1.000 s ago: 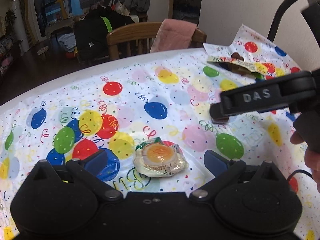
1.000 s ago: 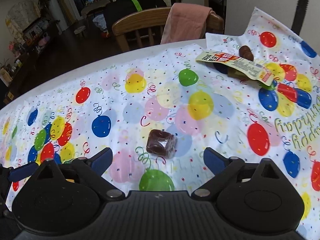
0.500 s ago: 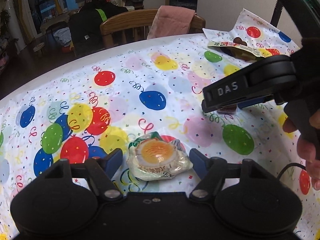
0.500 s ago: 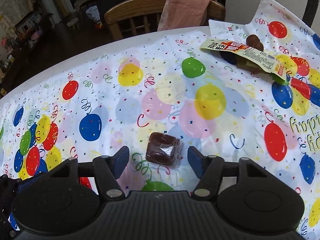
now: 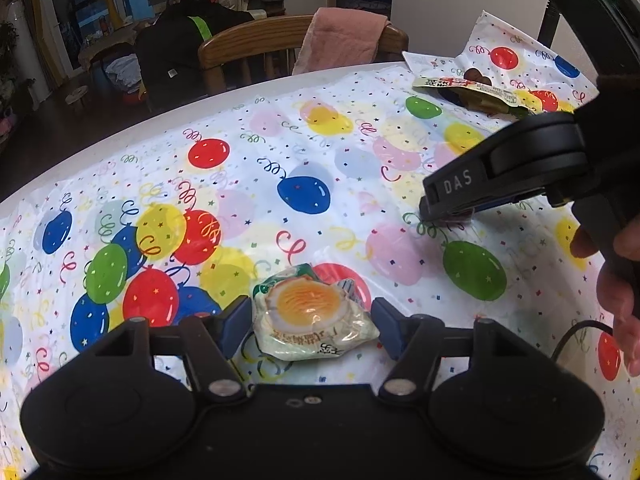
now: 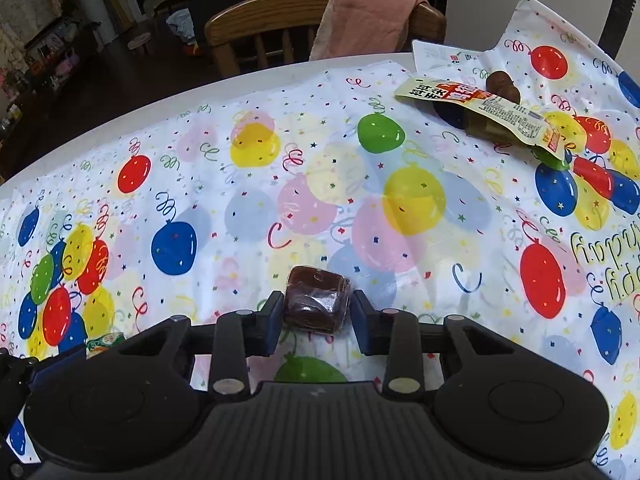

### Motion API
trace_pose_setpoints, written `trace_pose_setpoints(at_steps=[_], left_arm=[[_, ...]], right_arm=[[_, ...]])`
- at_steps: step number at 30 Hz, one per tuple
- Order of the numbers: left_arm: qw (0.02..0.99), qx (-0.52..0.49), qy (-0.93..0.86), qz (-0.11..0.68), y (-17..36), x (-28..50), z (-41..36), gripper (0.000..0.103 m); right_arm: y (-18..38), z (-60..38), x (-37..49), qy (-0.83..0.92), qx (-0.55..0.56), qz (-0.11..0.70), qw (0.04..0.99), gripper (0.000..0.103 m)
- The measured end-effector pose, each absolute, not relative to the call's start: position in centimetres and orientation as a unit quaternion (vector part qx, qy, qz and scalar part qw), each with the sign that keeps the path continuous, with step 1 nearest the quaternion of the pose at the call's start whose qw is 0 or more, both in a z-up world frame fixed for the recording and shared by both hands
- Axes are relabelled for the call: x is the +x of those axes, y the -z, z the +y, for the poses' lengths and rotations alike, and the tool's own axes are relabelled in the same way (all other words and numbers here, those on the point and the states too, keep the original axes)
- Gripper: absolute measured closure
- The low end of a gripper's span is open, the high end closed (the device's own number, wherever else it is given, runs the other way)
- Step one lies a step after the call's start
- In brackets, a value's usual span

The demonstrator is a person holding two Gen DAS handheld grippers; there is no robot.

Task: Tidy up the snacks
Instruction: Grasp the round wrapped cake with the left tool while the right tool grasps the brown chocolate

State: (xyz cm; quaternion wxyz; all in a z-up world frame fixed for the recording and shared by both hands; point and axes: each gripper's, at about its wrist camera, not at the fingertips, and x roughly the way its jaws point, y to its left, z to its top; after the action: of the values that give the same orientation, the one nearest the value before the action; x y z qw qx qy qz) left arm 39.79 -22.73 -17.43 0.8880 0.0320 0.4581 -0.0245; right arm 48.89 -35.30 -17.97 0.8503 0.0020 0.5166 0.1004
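Both grippers narrowed since earlier. Right gripper point(image 6: 316, 314) pads touch the dark brown plastic-wrapped square snack point(image 6: 316, 304). Left gripper point(image 5: 310, 328) brackets the clear-wrapped yellow-orange round snack point(image 5: 314, 316), slightly apart, on balloon-print counter point(image 5: 248, 176).

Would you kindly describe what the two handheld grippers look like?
Both are matte black plastic with two round discs, pivoting linkage arms with silver pins, and blue finger pads. The left gripper has a smooth body; the right gripper has a ribbed one. Seen from the left wrist, the right gripper's finger reads "DAS", its top carries a green light, and a thin black cable trails below.
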Motion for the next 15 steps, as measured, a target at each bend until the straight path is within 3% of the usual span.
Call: trace_pose_setpoints(at_steps=[15], left_arm=[[0.889, -0.015, 0.020, 0.458, 14.8, 36.7, -21.4, 0.039]], right_arm=[[14.7, -35.8, 43.5, -0.144, 0.001, 0.519, 0.843, 0.068]])
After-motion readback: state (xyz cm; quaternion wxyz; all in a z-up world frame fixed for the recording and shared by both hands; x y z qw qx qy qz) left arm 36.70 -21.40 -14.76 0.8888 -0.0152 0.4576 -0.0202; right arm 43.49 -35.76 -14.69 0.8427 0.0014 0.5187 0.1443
